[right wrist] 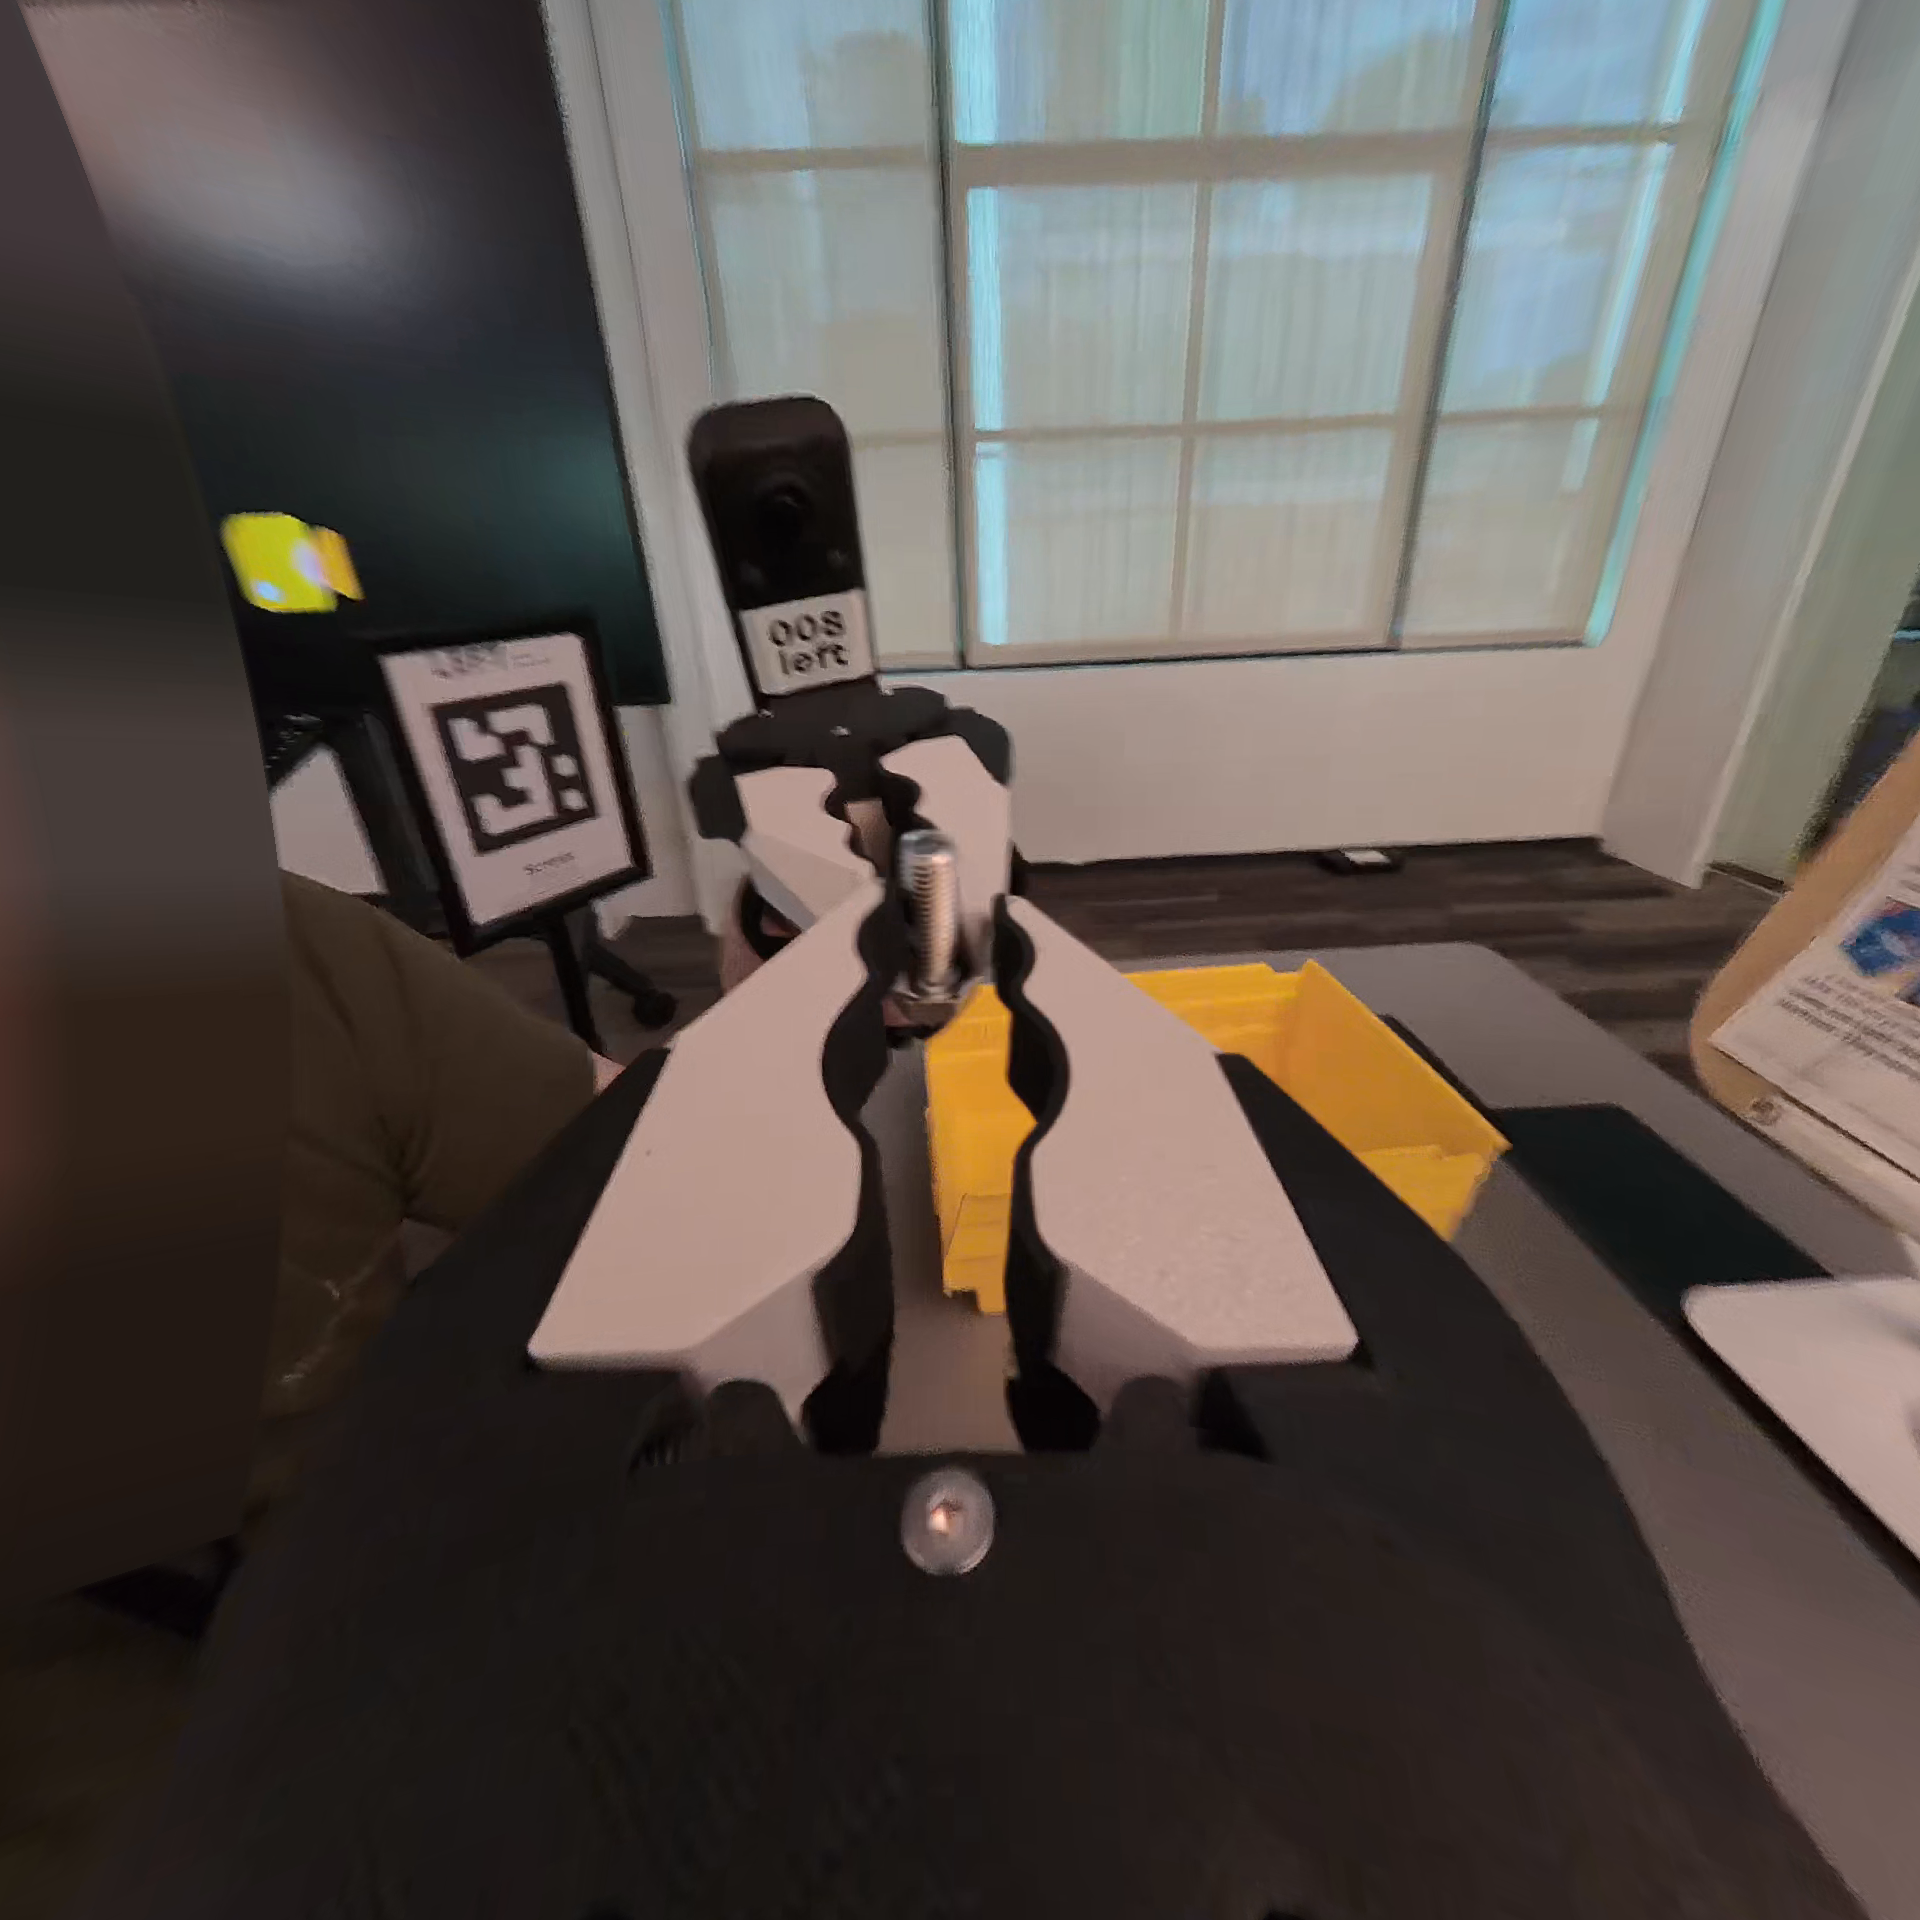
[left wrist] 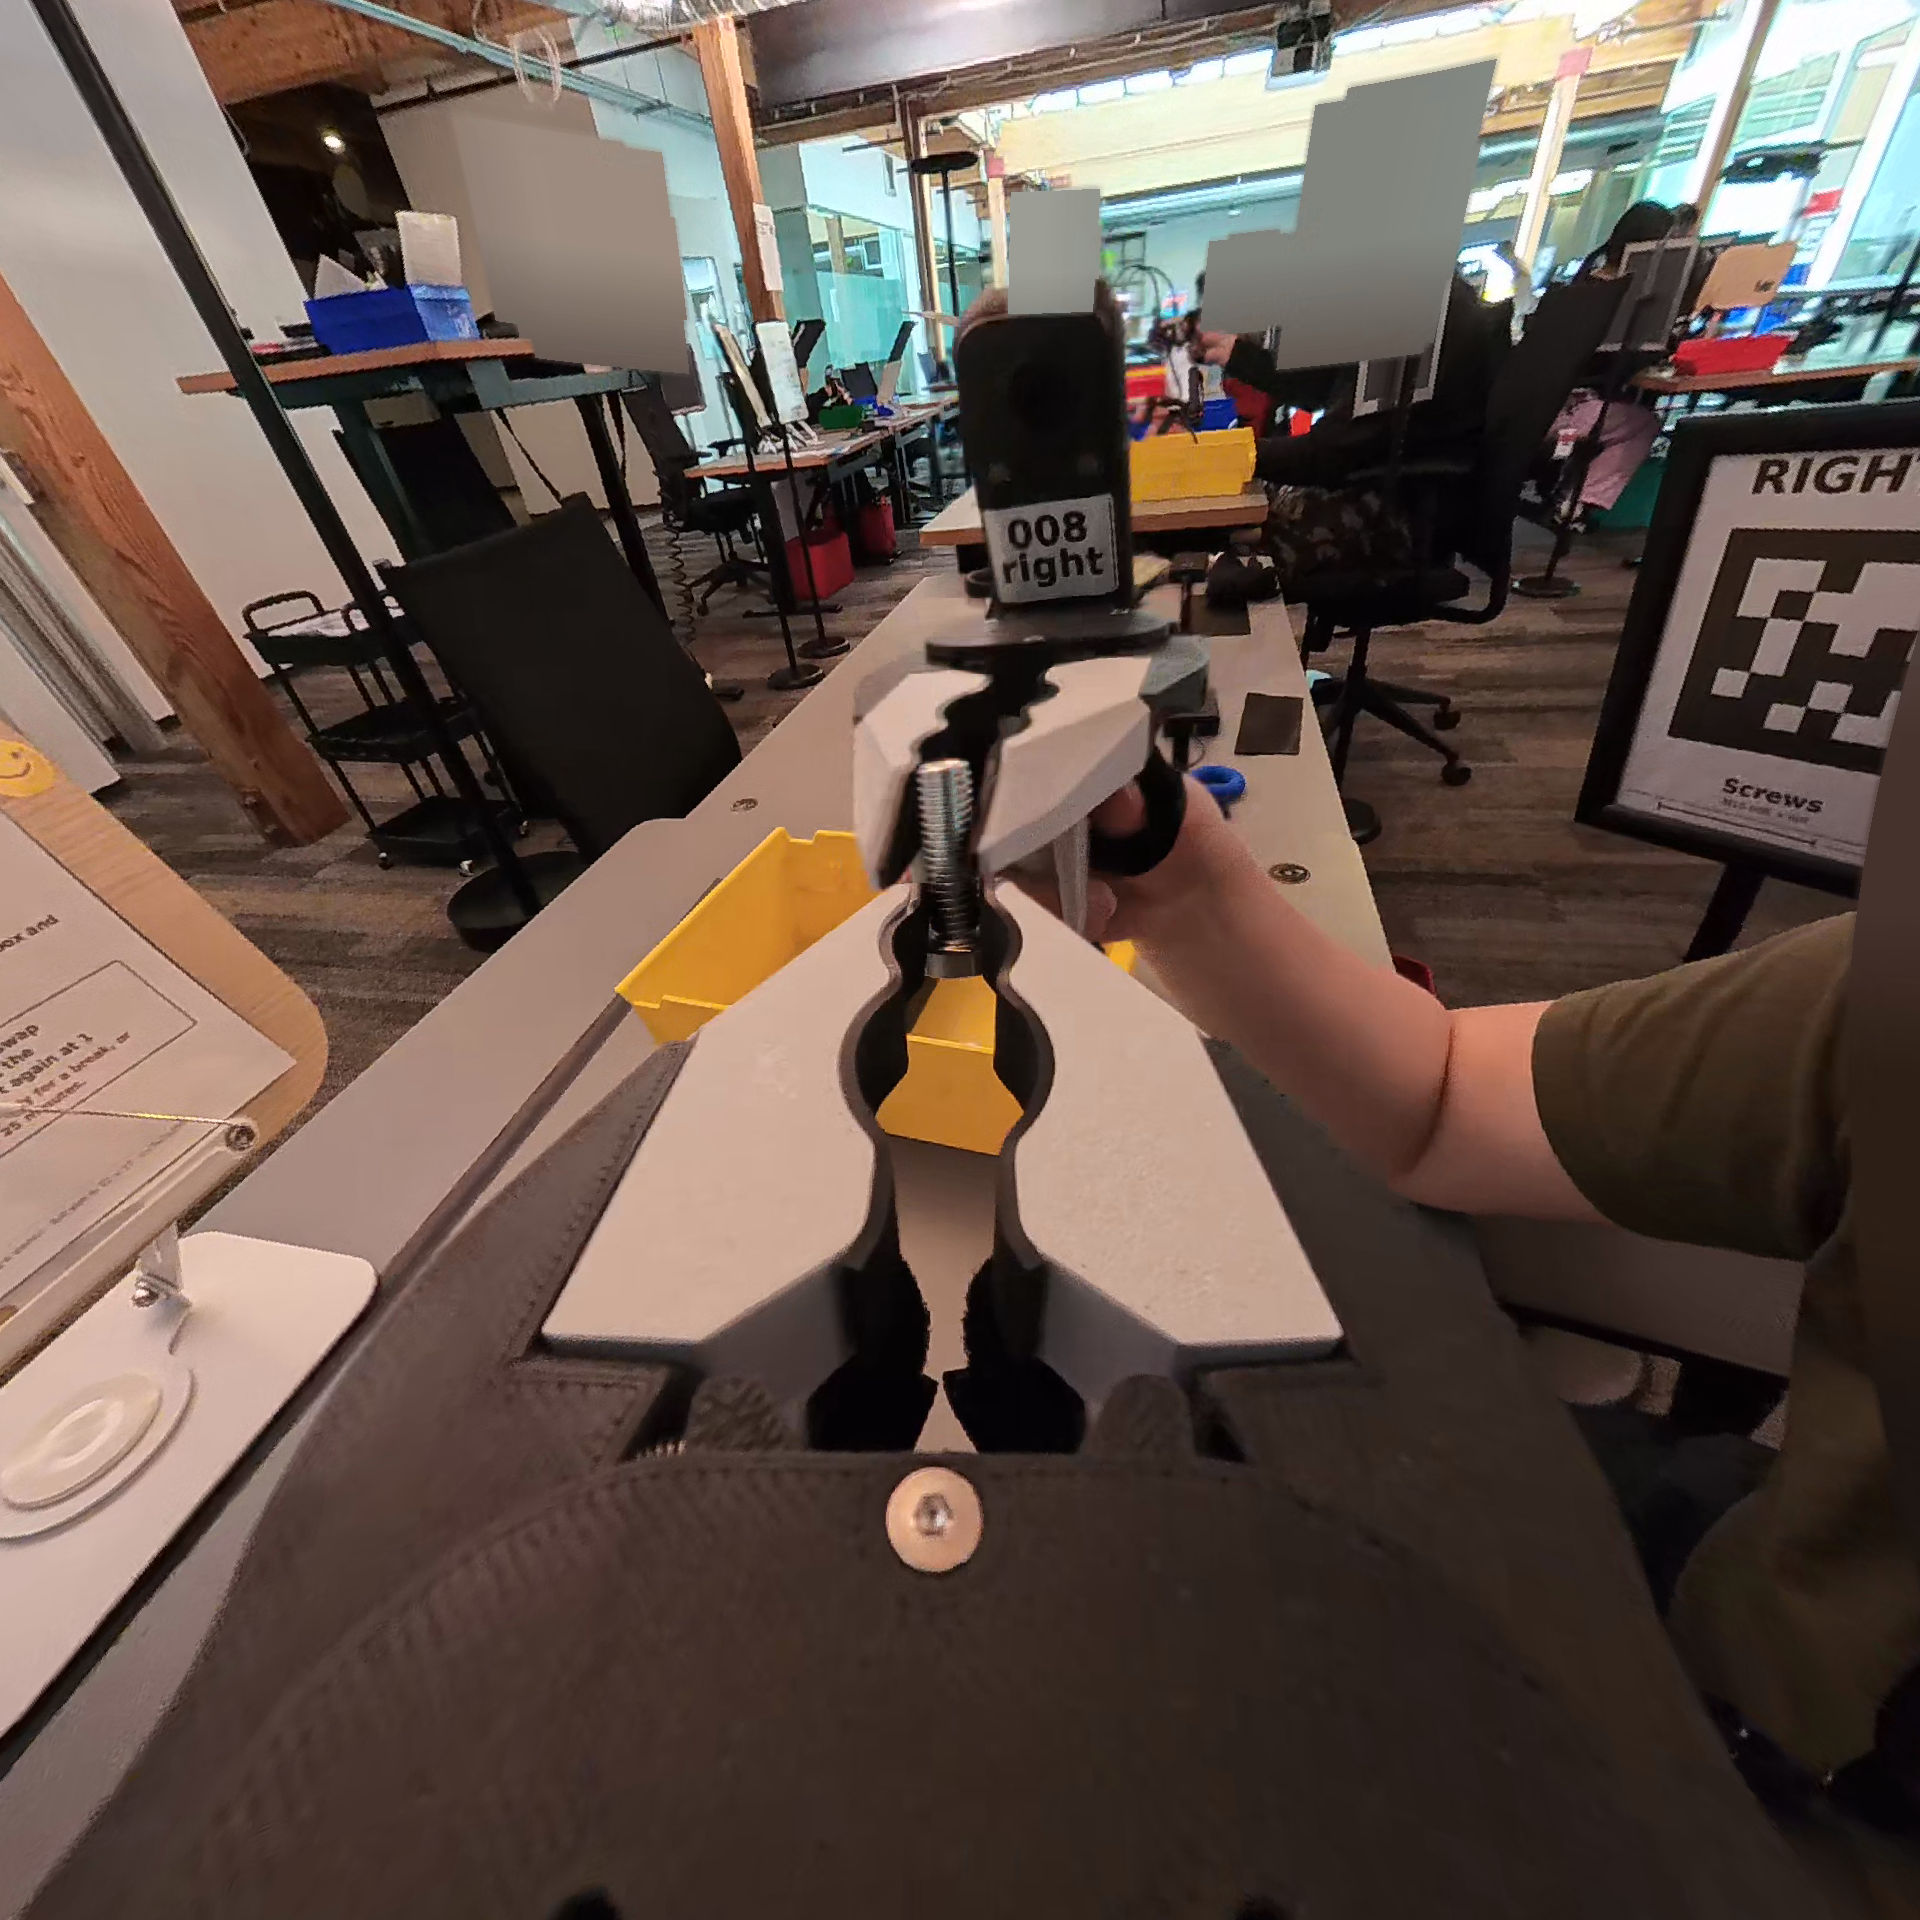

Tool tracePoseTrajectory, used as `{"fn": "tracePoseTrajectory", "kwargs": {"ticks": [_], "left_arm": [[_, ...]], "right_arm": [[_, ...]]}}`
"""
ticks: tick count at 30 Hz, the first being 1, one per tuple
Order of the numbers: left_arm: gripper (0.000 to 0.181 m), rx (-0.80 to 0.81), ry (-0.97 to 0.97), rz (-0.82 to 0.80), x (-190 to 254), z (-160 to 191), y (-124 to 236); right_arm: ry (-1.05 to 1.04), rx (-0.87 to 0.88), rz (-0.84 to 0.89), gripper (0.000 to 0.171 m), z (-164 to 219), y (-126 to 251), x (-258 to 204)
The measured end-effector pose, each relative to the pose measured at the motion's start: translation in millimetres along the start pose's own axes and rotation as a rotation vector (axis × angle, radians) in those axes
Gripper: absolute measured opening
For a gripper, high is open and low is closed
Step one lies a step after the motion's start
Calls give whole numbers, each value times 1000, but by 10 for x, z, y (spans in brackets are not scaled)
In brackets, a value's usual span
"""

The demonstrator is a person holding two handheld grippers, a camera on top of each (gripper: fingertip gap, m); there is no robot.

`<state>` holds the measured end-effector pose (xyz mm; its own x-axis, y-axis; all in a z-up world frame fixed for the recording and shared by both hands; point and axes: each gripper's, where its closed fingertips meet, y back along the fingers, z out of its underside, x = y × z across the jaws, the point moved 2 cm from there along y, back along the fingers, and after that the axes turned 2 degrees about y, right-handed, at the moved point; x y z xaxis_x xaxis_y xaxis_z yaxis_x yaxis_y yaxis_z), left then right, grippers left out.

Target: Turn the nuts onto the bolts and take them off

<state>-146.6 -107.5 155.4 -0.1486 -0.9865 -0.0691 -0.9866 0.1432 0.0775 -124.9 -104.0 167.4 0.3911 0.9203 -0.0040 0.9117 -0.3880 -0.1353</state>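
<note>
Two grippers meet tip to tip above a yellow bin (left wrist: 748, 935). Our left gripper (left wrist: 951, 961) is clamped on the bolt (left wrist: 943, 831) by its head; our right gripper (right wrist: 928, 1000) sits closed around the nut (right wrist: 928, 1003). Any tilt between them could cross-thread it, and a loose grip could drop it.

- White label (left wrist: 1049, 549) with black print, on the camera above the right tool (left wrist: 935, 831).
- Similar label (right wrist: 808, 642) above the left tool (right wrist: 894, 842).
- Framed code sign (left wrist: 1787, 644) on a stand.
- Printed sheet (left wrist: 94, 1049), too slanted to read.
</note>
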Motion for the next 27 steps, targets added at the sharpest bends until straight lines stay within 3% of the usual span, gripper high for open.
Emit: {"fn": "tracePoseTrajectory", "kwargs": {"ticks": [4, 8, 10, 12, 15, 20, 24, 27], "left_arm": [[32, 21, -14, 8, 24, -30, 7], [59, 1, 28, -43, -65, -5, 30], [66, -21, 52, -65, -118, 21, 60], [71, -5, 79, -69, -148, -1, 100], [74, 42, 101, -60, -157, -66, 156], [86, 47, 98, -80, -195, -77, 186], [87, 53, 94, -85, -202, -95, 221], [85, 39, 94, -106, -236, -87, 261]], "right_arm": [[-61, 33, -64, 10, -41, 29, -39], [-22, -8, 75, 8, -71, 287, 197], [57, -202, 376, 8, 117, 673, 664], [111, -523, 756, 8, 500, 1367, 1242], [-87, -868, 1112, 8, 1131, 2402, 1759], [-365, -1100, 1234, 9, 1896, 3131, 1973], [-399, -1125, 1245, 9, 2085, 3238, 2051], [-374, -1086, 1291, 22, 2049, 3270, 2123]]}}
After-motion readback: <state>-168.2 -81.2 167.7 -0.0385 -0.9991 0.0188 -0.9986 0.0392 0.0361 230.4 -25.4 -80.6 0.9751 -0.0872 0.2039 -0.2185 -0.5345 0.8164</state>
